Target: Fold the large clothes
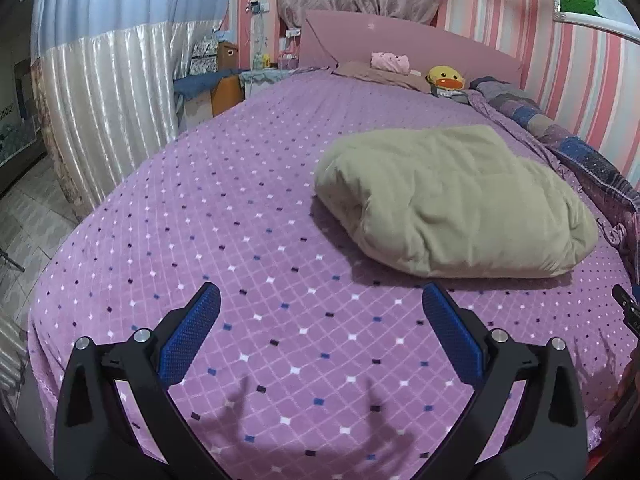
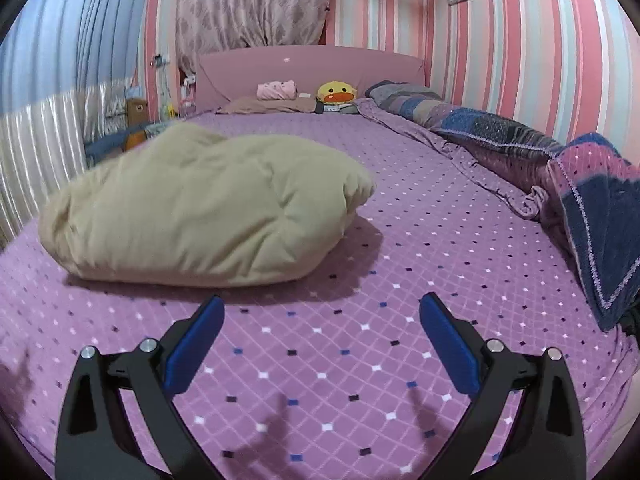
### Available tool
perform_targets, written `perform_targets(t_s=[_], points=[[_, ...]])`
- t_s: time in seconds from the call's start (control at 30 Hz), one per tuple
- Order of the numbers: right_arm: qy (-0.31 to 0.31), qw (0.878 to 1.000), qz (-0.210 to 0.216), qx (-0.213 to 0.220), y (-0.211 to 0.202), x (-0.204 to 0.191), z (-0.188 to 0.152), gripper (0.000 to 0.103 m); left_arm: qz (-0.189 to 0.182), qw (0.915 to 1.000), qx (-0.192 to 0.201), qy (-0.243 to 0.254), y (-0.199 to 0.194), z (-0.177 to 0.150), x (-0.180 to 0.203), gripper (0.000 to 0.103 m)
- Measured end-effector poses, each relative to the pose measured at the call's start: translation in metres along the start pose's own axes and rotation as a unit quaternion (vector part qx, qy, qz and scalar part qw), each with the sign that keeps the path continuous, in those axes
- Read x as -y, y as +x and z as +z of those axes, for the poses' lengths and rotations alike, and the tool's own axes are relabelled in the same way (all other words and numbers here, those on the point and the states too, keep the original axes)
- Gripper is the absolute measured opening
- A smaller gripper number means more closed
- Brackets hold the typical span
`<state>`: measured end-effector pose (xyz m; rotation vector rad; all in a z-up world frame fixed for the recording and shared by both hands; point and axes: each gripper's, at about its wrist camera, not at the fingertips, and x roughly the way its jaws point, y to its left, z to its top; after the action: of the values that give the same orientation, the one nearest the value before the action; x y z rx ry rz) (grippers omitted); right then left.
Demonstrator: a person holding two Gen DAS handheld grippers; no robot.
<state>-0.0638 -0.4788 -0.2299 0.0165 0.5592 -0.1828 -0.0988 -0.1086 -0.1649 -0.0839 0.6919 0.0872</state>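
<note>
A puffy beige padded garment (image 1: 448, 200) lies folded in a thick bundle on the purple diamond-patterned bedspread (image 1: 240, 240). In the left wrist view it sits ahead and to the right of my left gripper (image 1: 320, 300), which hovers open above the bedspread with nothing between its blue pads. In the right wrist view the same beige bundle (image 2: 200, 208) lies ahead and to the left of my right gripper (image 2: 322, 312), also open and empty over the bedspread (image 2: 400, 280). A dark tip of the right gripper (image 1: 628, 308) shows at the left view's right edge.
A crumpled patchwork quilt (image 2: 580, 184) runs along the striped wall on the right. At the pink headboard (image 2: 312, 68) lie a pillow (image 2: 264, 105), a folded pink cloth (image 2: 276, 90) and a yellow duck plush (image 2: 336, 94). Curtains (image 1: 112, 100), boxes and tiled floor (image 1: 28, 220) lie left of the bed.
</note>
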Motion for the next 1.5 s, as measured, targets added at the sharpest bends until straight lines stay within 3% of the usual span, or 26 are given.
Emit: perform_targets(t_s=[0.33, 0.57, 0.73, 0.87, 1.03, 1.5], points=[[0.02, 0.999, 0.029, -0.013, 0.004, -0.007, 0.0, 0.098, 0.025, 0.9995, -0.02, 0.002, 0.012, -0.002, 0.005, 0.1], [0.024, 0.999, 0.044, -0.016, 0.004, -0.03, 0.035, 0.101, 0.024, 0.9989, -0.04, 0.008, 0.017, 0.021, 0.029, 0.1], [0.017, 0.999, 0.039, -0.01, -0.01, -0.044, 0.068, 0.101, 0.045, 0.9981, -0.029, 0.032, 0.004, 0.046, 0.057, 0.1], [0.005, 0.999, 0.029, -0.025, -0.018, -0.053, 0.085, 0.101, 0.031, 0.9986, -0.019, 0.038, -0.012, 0.061, 0.076, 0.1], [0.002, 0.998, 0.041, -0.042, -0.032, -0.058, 0.095, 0.101, 0.03, 0.9987, -0.017, 0.038, -0.027, 0.07, 0.088, 0.1], [0.002, 0.999, 0.033, -0.041, -0.054, -0.06, 0.117, 0.101, 0.029, 0.9984, 0.023, 0.042, -0.065, 0.084, 0.102, 0.1]])
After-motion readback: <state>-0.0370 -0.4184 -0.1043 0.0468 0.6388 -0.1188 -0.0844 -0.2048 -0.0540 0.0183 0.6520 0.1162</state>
